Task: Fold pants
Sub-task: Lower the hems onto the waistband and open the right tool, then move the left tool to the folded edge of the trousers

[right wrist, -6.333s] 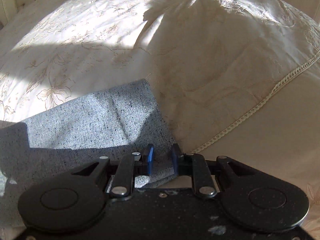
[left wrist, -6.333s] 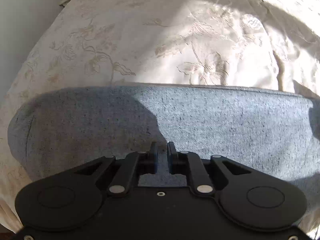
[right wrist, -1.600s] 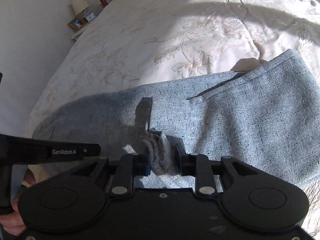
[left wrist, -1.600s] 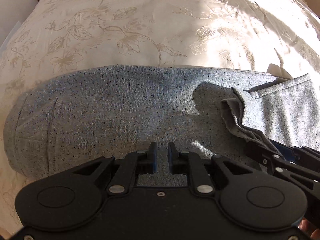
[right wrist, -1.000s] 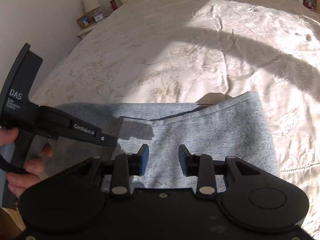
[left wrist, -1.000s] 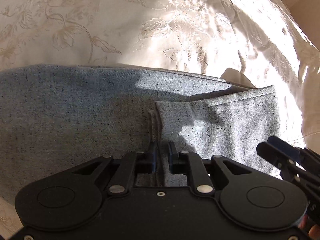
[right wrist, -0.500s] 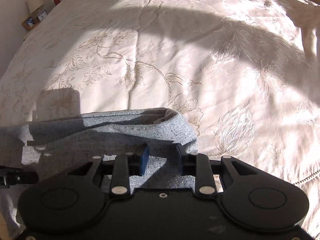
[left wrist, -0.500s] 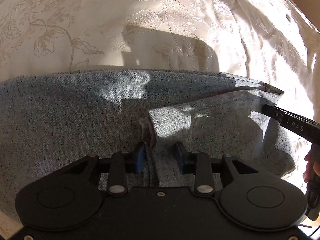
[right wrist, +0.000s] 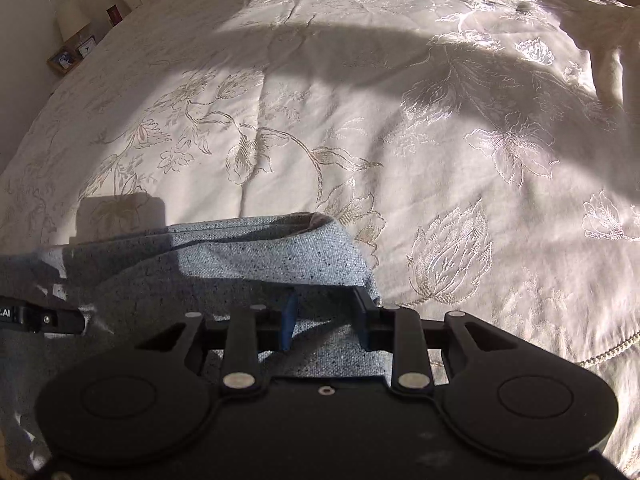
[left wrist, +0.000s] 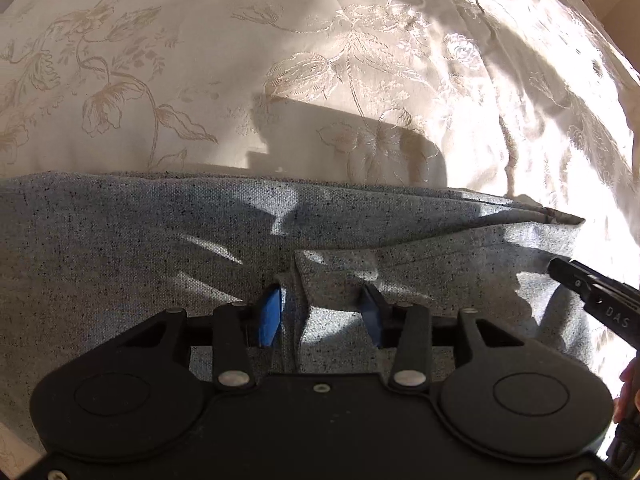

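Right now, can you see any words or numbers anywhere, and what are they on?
"DAS" on the right gripper, at the right edge of the left wrist view.
".AI" on the left gripper, cut off at the left edge of the right wrist view; the start of the word is out of frame.
The small clock on the bedside shelf has a dial, but it is too small to read.
No writing on the pants or the bedspread.

Under my hand-held gripper is a bed (right wrist: 360, 100) covered in a cream bedspread (left wrist: 200, 80) with embroidered flowers, part sunlit and part in shadow. The grey-blue speckled pants (left wrist: 120, 248) lie directly on it, folded over on themselves, one end near a corded trim (right wrist: 612, 350).
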